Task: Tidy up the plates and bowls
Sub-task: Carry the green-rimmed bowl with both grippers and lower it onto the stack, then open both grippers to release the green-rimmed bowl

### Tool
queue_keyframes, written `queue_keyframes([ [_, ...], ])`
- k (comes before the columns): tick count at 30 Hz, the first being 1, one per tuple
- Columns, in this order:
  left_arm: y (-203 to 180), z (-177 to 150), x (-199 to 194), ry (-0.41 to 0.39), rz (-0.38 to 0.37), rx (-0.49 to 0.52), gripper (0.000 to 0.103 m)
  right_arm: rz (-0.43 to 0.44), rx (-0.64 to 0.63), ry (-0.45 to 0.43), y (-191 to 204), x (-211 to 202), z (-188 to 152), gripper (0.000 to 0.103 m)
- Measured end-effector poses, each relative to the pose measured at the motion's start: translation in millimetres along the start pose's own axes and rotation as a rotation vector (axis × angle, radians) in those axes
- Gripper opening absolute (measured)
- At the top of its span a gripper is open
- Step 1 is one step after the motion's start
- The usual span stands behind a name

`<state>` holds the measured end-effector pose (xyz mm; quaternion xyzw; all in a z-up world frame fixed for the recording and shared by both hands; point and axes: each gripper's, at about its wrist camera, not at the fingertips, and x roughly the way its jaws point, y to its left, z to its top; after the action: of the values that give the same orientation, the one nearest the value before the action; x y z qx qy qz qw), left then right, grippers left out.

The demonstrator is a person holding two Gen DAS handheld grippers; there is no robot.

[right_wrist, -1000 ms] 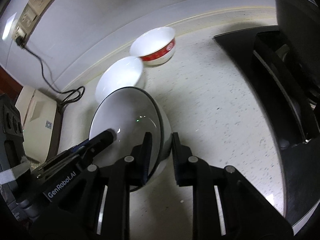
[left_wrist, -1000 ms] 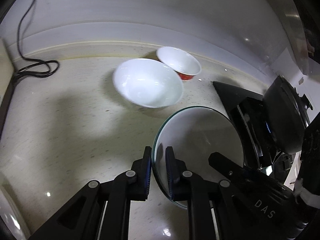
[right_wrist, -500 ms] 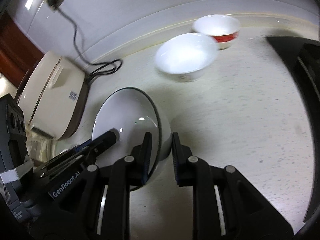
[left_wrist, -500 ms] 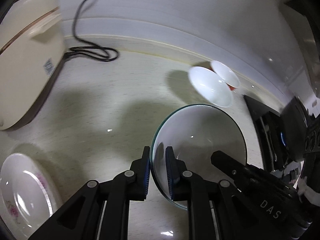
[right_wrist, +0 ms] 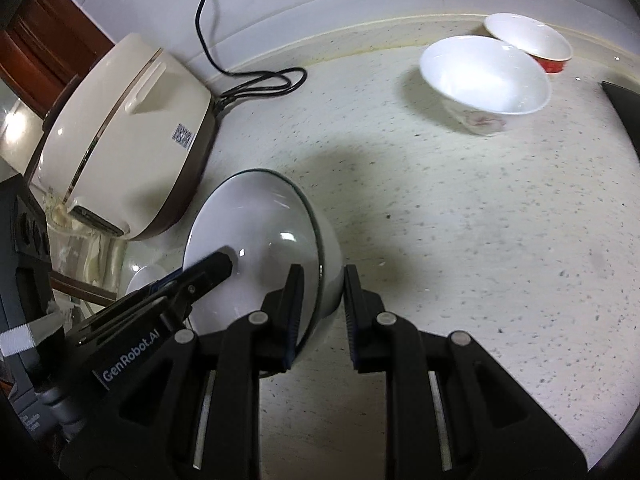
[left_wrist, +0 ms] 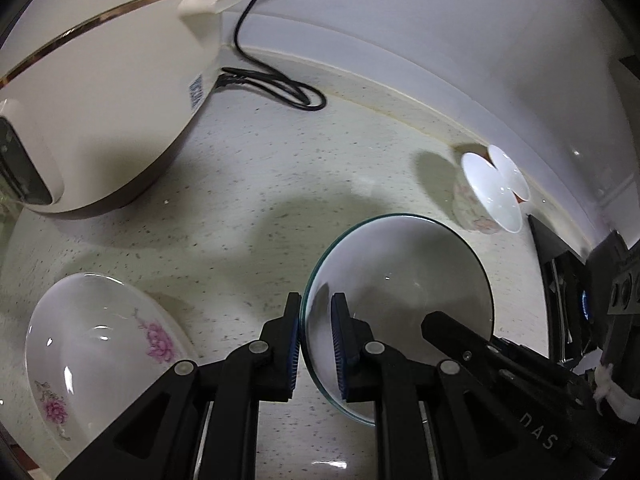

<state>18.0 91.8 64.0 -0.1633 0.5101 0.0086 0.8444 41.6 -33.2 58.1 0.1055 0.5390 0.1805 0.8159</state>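
- Speckled cream worktop [right_wrist: 460, 240] runs to a pale wall, with a cream rice cooker [left_wrist: 100, 100] and its black cord [left_wrist: 276, 84] at the back.
- Left claw [left_wrist: 316, 336] is clamped on one rim of a dark-rimmed bowl [left_wrist: 404, 272], held above the worktop.
- Right claw [right_wrist: 320, 312] grips the opposite rim of that bowl, one finger inside, one outside.
- A flowered plate [left_wrist: 100, 352] lies just left of the held bowl.
- A white bowl [right_wrist: 484, 80] and a red-banded bowl [right_wrist: 532, 40] sit touching near the wall.
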Motion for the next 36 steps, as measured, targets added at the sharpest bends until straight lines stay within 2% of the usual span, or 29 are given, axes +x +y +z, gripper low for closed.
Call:
queue_keyframes([
  [18,27,3,12,0.029,0.086,-0.055,0.014,0.026,-0.013,0.113,21,40,-1,0.023],
  [23,28,3,16,0.028,0.092,-0.051,0.015,0.019,-0.023,0.114,23,44,-1,0.023],
  [26,26,3,15,0.021,0.088,-0.052,0.022,0.021,-0.016,0.111,23,44,0,0.026],
  [28,26,4,12,0.014,0.085,-0.055,0.034,0.027,-0.008,0.095,22,39,1,0.034],
  [30,27,5,6,-0.01,0.099,-0.074,0.052,0.032,0.0,0.059,21,32,4,0.036],
  [32,30,6,1,-0.025,0.093,-0.096,0.059,0.043,0.014,0.013,19,21,6,0.044],
  [34,31,6,-2,-0.03,0.079,-0.108,0.061,0.061,0.03,-0.016,17,15,6,0.061],
  [36,28,5,-3,-0.032,0.075,-0.1,0.062,0.072,0.03,-0.04,17,8,5,0.061],
])
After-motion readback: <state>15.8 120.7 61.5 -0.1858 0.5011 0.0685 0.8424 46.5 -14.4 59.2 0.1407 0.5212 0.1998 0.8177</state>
